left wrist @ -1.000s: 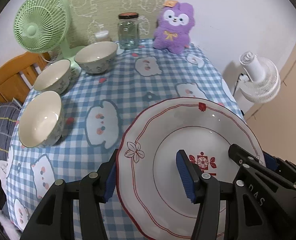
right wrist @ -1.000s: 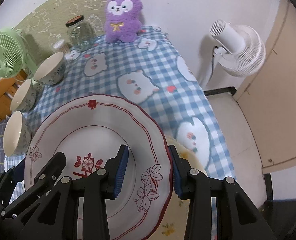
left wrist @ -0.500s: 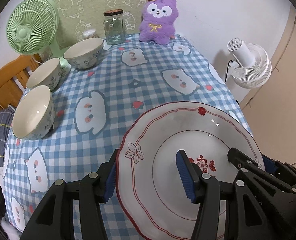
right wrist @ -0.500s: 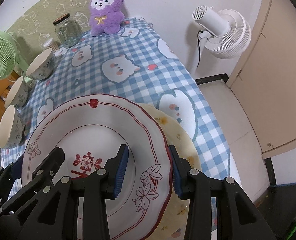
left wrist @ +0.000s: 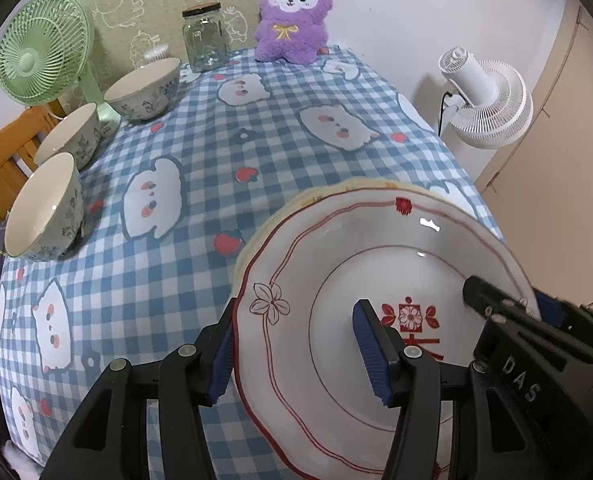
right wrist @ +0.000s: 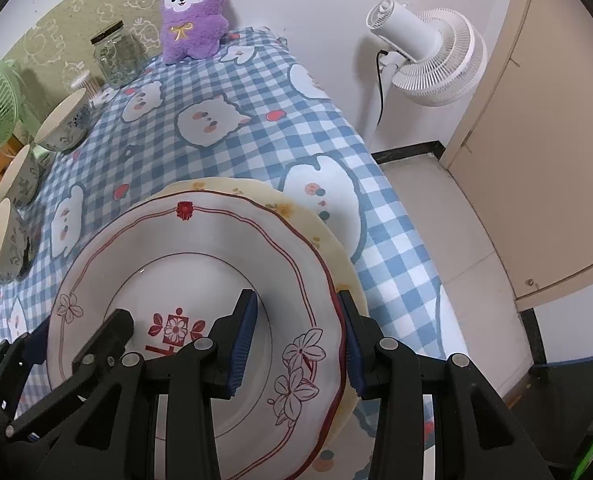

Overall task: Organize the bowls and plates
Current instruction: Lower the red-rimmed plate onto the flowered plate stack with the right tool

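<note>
A white plate with red trim (left wrist: pixel 376 264) (right wrist: pixel 200 264) is held between both grippers over the near right part of the table. My left gripper (left wrist: pixel 296 348) grips its left rim, one finger under and one inside. My right gripper (right wrist: pixel 296 340) grips its right rim the same way. Just below it lies a cream plate with yellow flowers (right wrist: pixel 296 212) (left wrist: pixel 360 184); whether they touch I cannot tell. Three patterned bowls stand along the left edge: near (left wrist: pixel 44 208), middle (left wrist: pixel 68 136), far (left wrist: pixel 144 88).
The table has a blue checked cloth (left wrist: pixel 200 152). At the back stand a green fan (left wrist: pixel 40 64), a glass jar (left wrist: pixel 205 38) and a purple plush toy (left wrist: pixel 292 16). A white floor fan (right wrist: pixel 424 56) and a beige door (right wrist: pixel 536 120) are right of the table.
Both grippers have carried the red-trimmed plate back and right, then down over the cream plate, which has come into view beneath it. The grip is unchanged.
</note>
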`<act>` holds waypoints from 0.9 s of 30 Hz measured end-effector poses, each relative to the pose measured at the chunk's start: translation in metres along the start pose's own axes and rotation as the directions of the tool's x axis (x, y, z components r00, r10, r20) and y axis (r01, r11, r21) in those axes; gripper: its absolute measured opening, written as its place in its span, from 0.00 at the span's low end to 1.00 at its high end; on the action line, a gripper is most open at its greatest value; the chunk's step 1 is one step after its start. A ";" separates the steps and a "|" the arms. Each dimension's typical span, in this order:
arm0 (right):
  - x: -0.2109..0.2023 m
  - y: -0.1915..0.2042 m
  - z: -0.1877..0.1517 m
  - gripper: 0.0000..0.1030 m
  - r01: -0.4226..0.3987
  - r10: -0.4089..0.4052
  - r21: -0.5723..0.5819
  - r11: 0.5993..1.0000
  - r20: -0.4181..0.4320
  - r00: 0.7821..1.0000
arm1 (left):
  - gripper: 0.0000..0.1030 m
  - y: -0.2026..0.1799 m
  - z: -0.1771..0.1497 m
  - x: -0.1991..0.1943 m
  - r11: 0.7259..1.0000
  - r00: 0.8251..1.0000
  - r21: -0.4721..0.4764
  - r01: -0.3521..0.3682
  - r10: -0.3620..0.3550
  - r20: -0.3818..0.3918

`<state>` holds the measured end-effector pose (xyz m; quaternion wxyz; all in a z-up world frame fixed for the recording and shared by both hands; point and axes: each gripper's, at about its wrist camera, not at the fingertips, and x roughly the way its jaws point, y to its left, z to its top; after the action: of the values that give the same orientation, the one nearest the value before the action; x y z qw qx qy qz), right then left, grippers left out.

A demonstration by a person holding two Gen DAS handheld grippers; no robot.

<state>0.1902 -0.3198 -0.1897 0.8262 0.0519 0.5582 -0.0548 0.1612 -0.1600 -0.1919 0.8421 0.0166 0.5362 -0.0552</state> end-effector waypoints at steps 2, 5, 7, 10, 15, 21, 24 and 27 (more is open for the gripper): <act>0.001 0.000 0.000 0.42 0.007 -0.007 -0.006 1.000 0.006 1.000 | 0.55 0.000 -0.002 0.001 1.000 1.000 -0.008 0.007 -0.007 0.003; 0.002 0.003 -0.002 0.42 0.034 -0.033 -0.032 0.999 0.026 0.999 | 0.54 -0.002 -0.004 0.001 1.000 1.000 0.002 0.000 0.000 0.023; 0.002 0.003 -0.002 0.42 0.040 -0.039 -0.037 0.999 0.034 0.999 | 0.54 -0.002 -0.006 0.001 1.000 0.999 0.009 -0.002 0.001 0.039; 0.003 0.004 -0.003 0.42 0.050 -0.048 -0.045 0.998 0.040 0.998 | 0.54 -0.001 -0.006 0.001 1.000 0.999 0.016 -0.004 0.003 0.053; 0.003 0.007 -0.004 0.44 0.044 -0.043 -0.048 0.998 0.031 0.999 | 0.52 -0.002 -0.006 0.002 1.000 0.999 0.012 -0.002 0.002 0.050; 0.002 0.009 -0.004 0.44 0.052 -0.050 -0.057 0.997 0.031 0.998 | 0.53 0.000 -0.006 0.002 1.000 0.999 0.012 -0.006 0.006 0.046; 0.002 0.009 -0.004 0.44 0.051 -0.050 -0.060 0.997 0.026 0.998 | 0.54 -0.001 -0.007 0.000 1.000 0.999 0.005 -0.011 0.011 0.043; 0.003 0.006 -0.004 0.45 0.055 -0.055 -0.055 0.997 0.011 0.998 | 0.57 -0.003 -0.008 0.000 1.000 0.998 0.006 -0.023 0.023 0.050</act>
<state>0.1885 -0.3131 -0.1934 0.8281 0.0132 0.5569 -0.0623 0.1532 -0.1622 -0.1954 0.8558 0.0240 0.5146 -0.0476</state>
